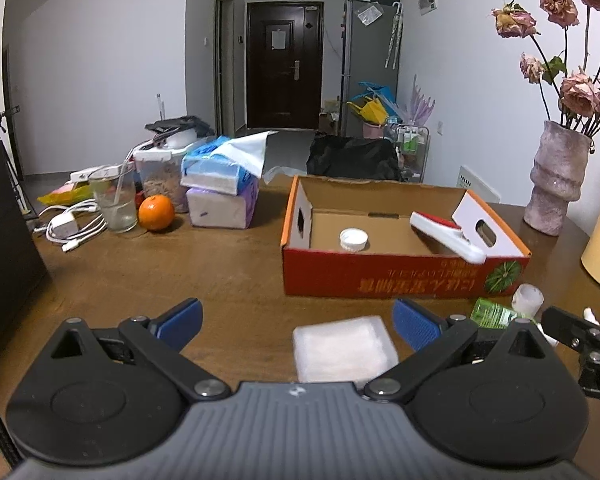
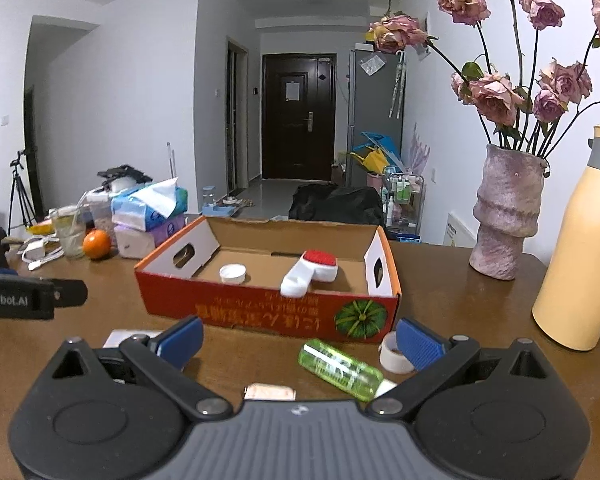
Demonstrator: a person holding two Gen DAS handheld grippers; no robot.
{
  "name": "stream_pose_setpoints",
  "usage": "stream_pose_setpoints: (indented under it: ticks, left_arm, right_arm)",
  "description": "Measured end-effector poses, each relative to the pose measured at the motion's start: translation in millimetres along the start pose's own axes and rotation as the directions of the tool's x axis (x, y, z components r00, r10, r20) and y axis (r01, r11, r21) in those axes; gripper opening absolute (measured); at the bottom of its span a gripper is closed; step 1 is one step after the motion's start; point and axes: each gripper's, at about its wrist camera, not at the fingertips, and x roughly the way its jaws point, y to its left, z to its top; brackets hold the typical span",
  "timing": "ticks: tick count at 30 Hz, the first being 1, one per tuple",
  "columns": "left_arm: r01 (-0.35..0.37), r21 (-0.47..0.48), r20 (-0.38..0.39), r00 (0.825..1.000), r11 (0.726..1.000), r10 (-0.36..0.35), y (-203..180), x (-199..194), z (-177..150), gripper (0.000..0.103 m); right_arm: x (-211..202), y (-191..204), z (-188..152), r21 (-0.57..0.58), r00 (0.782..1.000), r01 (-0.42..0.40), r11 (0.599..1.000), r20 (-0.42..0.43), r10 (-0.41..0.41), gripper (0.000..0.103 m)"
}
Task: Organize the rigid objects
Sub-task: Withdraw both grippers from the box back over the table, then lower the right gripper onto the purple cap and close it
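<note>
The left gripper (image 1: 298, 322) sits low and level, its two blue-padded fingers (image 1: 180, 322) spread wide with nothing between them. The right gripper (image 2: 300, 340) is held the same way, level and facing forward, its blue pads (image 2: 418, 344) far apart and gripping nothing. The two grippers are side by side: part of the right one's black body shows at the right edge of the left wrist view, and the left one's black body enters the right wrist view from the left.
</note>
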Motion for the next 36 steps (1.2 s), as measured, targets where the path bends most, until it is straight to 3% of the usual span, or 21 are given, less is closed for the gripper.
stream_pose_setpoints:
  ticks: [13, 17, 26, 36]
  left_arm:
    - [-0.023, 0.008, -0.035, 0.999, 1.0, 0.023, 19, -23, -38, 0.103]
    - [-0.021, 0.009, -0.044, 0.999, 1.0, 0.022, 23, -29, -49, 0.103]
    - [-0.013, 0.027, -0.076, 0.997, 1.0, 0.015, 25, -33, -72, 0.103]
    - [0.007, 0.043, -0.11, 0.994, 0.999, -0.003, 25, -30, -88, 0.103]
  right_arm:
    - [-33, 12, -47, -0.048, 0.999, -0.008, 0.999, -0.032, 0.006, 0.103]
    - [-42, 12, -60, -0.066, 1.0, -0.005, 0.998, -0.005, 0.005, 0.103]
    - [-46, 14, -82, -0.066, 0.995, -0.052, 0.996, -0.092, 0.046, 0.103]
    - [-31, 22, -99, -0.095, 0.982, -0.07, 0.993, -0.179, 0.052, 0.085]
